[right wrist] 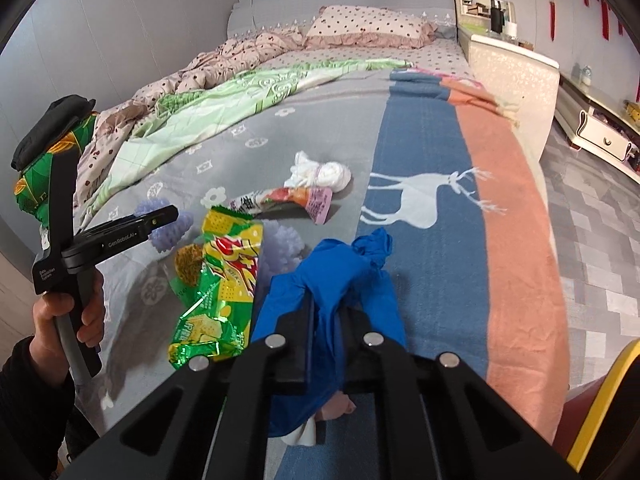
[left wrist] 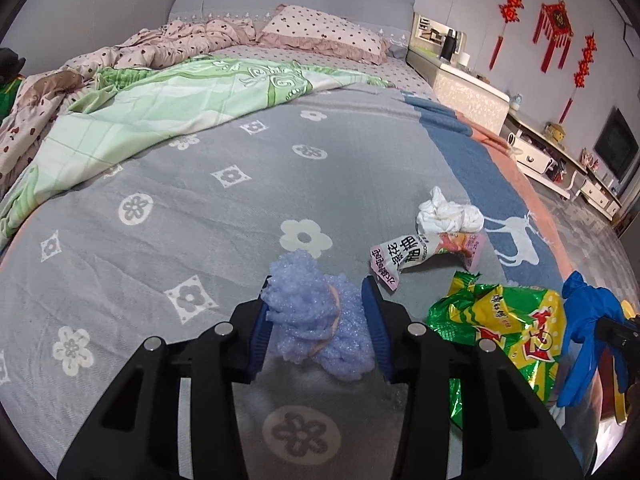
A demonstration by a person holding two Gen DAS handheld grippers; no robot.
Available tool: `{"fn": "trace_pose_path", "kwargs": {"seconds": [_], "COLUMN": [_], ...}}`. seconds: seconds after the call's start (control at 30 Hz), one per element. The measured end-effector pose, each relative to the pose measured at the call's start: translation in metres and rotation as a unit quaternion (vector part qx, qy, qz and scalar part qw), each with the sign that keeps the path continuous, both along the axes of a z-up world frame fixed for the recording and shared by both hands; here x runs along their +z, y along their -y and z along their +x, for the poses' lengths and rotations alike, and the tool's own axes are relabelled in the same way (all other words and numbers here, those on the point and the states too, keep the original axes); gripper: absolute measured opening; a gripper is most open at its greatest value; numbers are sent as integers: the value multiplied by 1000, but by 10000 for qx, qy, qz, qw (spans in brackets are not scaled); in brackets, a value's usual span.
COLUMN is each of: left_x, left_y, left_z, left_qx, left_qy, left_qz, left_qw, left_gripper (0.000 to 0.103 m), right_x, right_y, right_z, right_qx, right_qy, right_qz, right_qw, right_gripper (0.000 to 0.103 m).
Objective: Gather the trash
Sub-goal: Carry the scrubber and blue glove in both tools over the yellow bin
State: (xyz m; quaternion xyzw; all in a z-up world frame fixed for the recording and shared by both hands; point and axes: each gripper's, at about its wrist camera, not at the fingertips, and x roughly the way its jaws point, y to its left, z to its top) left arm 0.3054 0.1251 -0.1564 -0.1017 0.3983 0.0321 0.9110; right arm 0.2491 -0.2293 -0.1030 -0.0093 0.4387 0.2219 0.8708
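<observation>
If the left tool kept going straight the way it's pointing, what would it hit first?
The left tool already grips a purple foam net between its fingers. Straight beyond that lies the grey flowered bedspread; it would likely press the net into that, though depth is hard to judge.

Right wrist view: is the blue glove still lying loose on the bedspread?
No, the right gripper is shut on the blue glove, which drapes over and hangs below it.
</observation>
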Motion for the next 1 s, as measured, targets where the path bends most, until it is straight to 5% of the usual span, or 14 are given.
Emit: {"fn": "trace_pose_path", "kwargs": {"seconds": [0.5, 1.0], "left_x": [73, 147], "left_y": [9, 88], "left_z": [-48, -83], "left_qx": [23, -626], "left_qy": [617, 1205], "left_qz": [60, -91], "left_qw": [9981, 9907], "left_gripper": [41, 41], "right_x": [63, 120], "right_y": [39, 93], "right_z": [-42, -91], "right_qx": [-290, -656], "right_qy": [587, 1257], "right_qz": [310, 493], "right_qw": [9974, 9887], "right_gripper": [7, 7]}}
